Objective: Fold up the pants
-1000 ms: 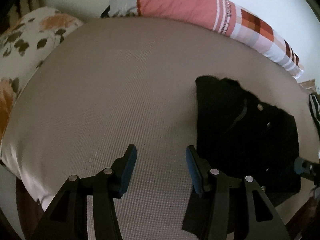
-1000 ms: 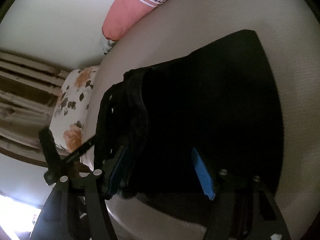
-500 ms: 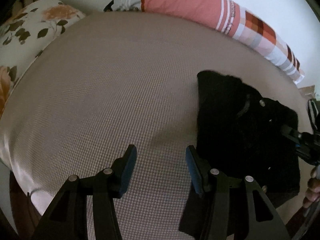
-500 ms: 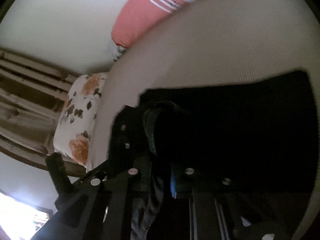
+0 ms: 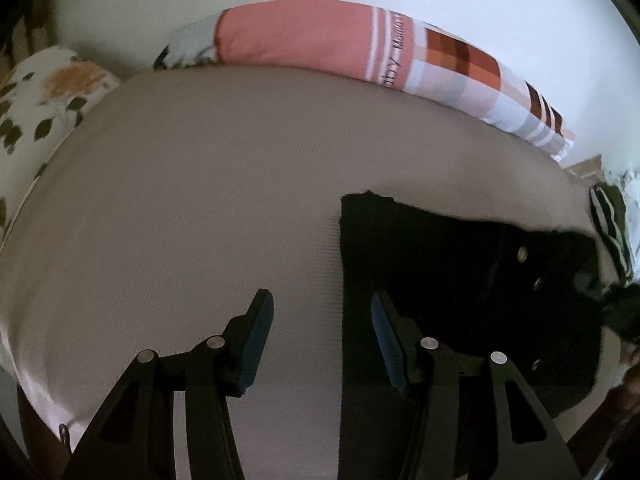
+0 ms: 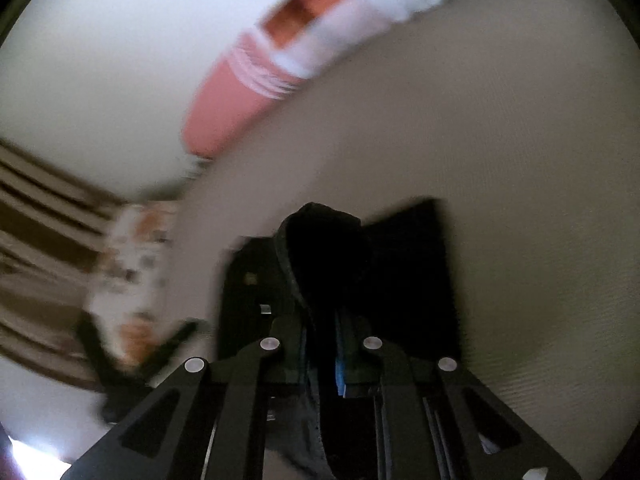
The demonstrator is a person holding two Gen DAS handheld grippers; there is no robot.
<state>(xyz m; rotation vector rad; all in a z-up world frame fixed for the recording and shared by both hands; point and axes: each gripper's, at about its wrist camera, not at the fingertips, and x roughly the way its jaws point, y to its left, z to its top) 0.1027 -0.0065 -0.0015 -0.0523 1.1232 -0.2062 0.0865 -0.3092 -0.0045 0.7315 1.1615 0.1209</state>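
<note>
The black pants lie folded on the beige mattress, right of centre in the left wrist view, with metal buttons showing. My left gripper is open and empty, low over the mattress at the pants' left edge. My right gripper is shut on a bunched fold of the pants and holds it raised above the rest of the garment. In the left wrist view the right gripper is a dark blur at the pants' right edge.
A pink and checked bolster pillow lies along the far edge by the white wall. A floral pillow sits at the left. A striped cloth lies past the mattress's right edge. The left gripper shows blurred in the right wrist view.
My right gripper has closed on the pants' edge and lifted it, swinging upward. My left gripper has dropped lower and nearer the mattress, still open.
</note>
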